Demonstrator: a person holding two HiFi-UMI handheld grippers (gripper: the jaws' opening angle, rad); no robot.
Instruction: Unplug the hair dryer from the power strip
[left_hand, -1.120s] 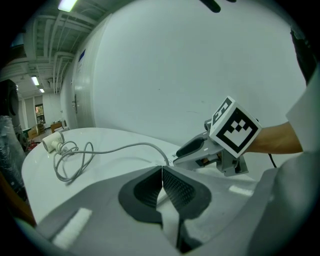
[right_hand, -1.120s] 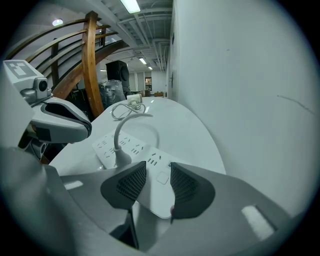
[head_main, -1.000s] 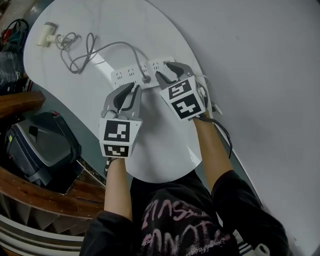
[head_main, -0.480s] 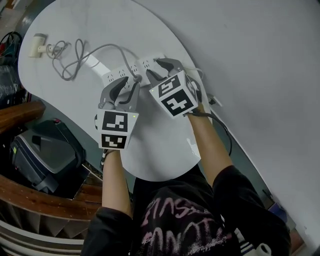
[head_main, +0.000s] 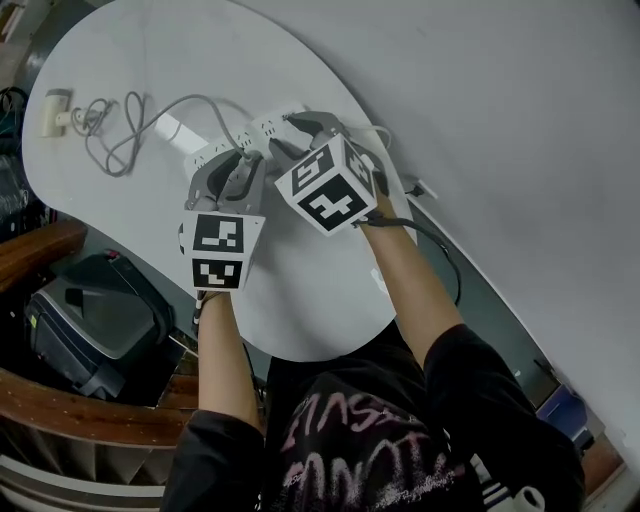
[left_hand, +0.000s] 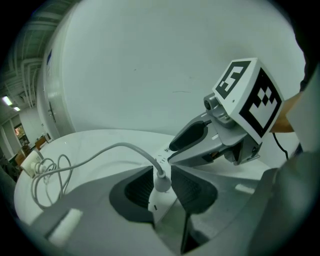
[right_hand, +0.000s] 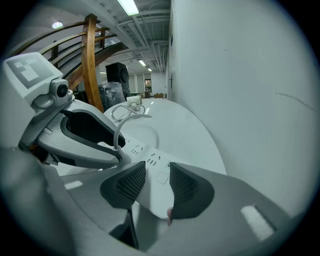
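While the plug is seated in its socket, a white rounded table (head_main: 300, 300) is seen from above, with two arms reaching over its near edge. The right gripper (head_main: 290, 135) is laid over the right end of the power strip (head_main: 265, 128). In its own view the right gripper (right_hand: 157, 175) is closed across the width of the strip (right_hand: 150, 155), one pad against each long side. Just beside it, the left gripper (head_main: 232, 165) is set over the middle of the strip. In the left gripper view the left gripper (left_hand: 161, 172) is pinched on the plug (left_hand: 162, 181), a dark ribbed pad being pressed to each side of it. The plug is held upright in the strip (left_hand: 159, 200). The hair dryer (head_main: 52, 112) is lain at the far left of the table, well apart from both grippers. A grey cord (head_main: 130, 140) is looped loosely beside it and is run back to the plug.
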